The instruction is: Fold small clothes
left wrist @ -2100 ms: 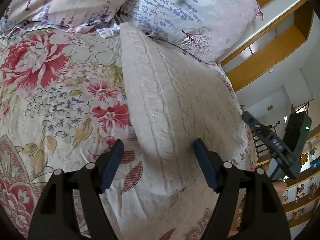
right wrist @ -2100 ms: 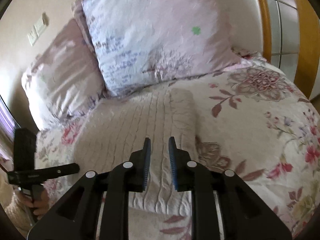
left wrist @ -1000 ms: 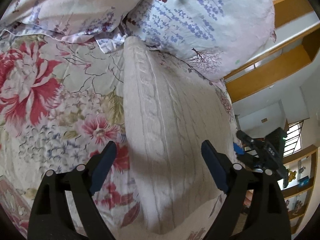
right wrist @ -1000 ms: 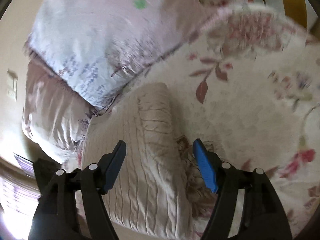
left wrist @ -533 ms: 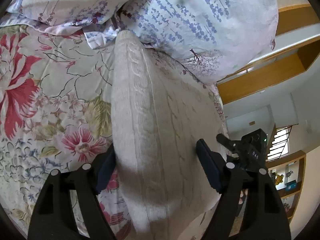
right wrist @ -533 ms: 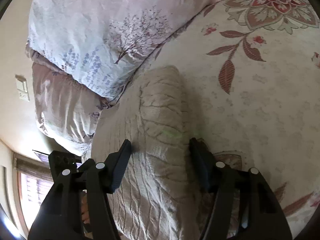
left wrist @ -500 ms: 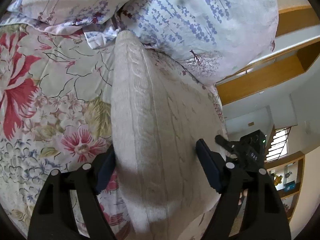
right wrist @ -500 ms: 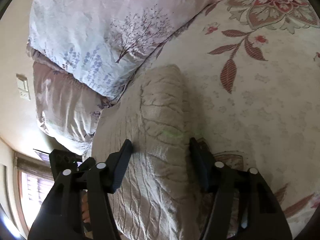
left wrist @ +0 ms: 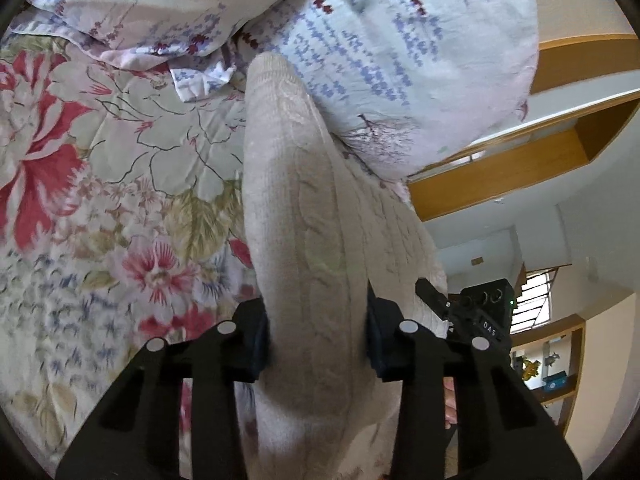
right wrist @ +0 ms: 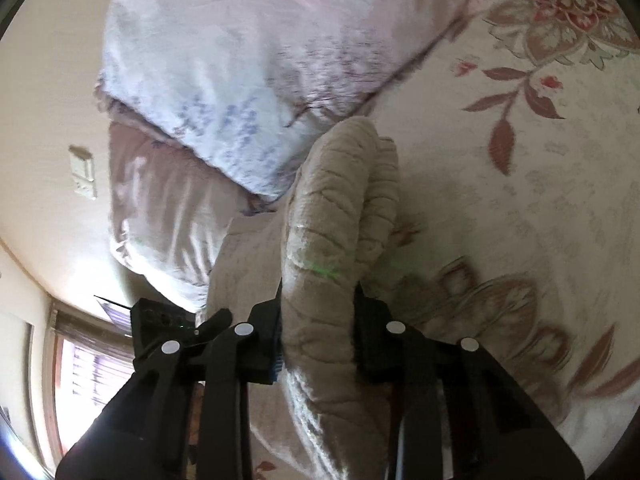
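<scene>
We have the cream cable-knit sweater (left wrist: 304, 216) lying lengthwise on the floral quilted bedspread (left wrist: 120, 184), its far end pushed up against the pale lavender-printed pillow (left wrist: 400, 60) at the head of the bed, and we take it at the near end by both side edges. Our left gripper (left wrist: 316, 332) has just been closing, and its blue-padded jaws now press into the bunched left edge of the knit, which bulges up between them in a thick ridge. Our right gripper (right wrist: 318, 328) has been closing likewise, and it pinches the opposite edge, where the fabric stands up as a rounded roll between the pads. We hold the two edges at about the same place along the length, we judge, so that the near end can be lifted evenly and carried over toward the pillow end without twisting. The thick knit is soft and will sag between our two grips, so we reckon it wants to be kept taut as it rises. In the left view the other tool (left wrist: 476, 316) shows just past the sweater's right side.
</scene>
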`<state>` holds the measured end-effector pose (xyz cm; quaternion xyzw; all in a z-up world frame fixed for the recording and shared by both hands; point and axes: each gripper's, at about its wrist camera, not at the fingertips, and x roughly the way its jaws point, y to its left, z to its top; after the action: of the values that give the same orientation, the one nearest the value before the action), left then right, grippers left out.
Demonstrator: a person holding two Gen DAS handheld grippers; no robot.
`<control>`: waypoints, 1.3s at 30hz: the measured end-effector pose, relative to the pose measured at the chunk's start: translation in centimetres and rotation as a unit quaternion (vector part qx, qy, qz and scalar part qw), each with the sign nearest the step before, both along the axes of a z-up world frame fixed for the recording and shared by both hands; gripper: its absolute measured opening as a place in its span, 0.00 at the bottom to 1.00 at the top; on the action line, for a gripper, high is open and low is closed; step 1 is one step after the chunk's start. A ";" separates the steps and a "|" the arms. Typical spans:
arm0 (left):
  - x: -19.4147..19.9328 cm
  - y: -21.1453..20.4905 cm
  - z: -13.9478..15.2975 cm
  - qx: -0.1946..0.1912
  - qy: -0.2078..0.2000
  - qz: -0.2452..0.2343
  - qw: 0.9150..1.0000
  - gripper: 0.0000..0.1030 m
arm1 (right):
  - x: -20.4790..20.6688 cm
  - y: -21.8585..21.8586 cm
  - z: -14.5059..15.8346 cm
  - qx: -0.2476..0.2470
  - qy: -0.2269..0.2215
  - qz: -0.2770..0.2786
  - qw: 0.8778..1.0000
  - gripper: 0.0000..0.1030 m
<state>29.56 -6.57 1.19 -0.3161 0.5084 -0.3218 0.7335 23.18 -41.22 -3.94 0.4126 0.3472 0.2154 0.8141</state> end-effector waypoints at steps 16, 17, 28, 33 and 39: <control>-2.4 15.7 2.4 0.089 -0.030 0.114 0.989 0.42 | 2.0 15.8 0.7 -0.120 -0.043 0.070 0.989 0.27; -2.2 16.2 1.7 0.112 -0.021 0.128 0.985 0.43 | 2.6 16.2 -0.2 -0.131 -0.024 0.065 0.989 0.28; -6.4 16.7 4.7 0.175 -0.143 0.135 0.965 0.58 | 2.8 13.1 0.0 -0.108 -0.013 0.026 0.994 0.37; -7.7 13.6 5.9 0.249 -0.187 0.104 0.945 0.61 | 2.4 15.3 1.5 -0.193 -0.064 0.003 0.979 0.09; -7.7 12.3 4.7 0.285 -0.178 0.097 0.937 0.63 | 4.2 15.2 0.4 -0.236 -0.022 -0.025 0.971 0.10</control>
<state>21.89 5.70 5.89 -0.0791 0.4066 -0.1412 0.8992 27.40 -26.05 -3.53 0.2129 0.3596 0.1157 0.9011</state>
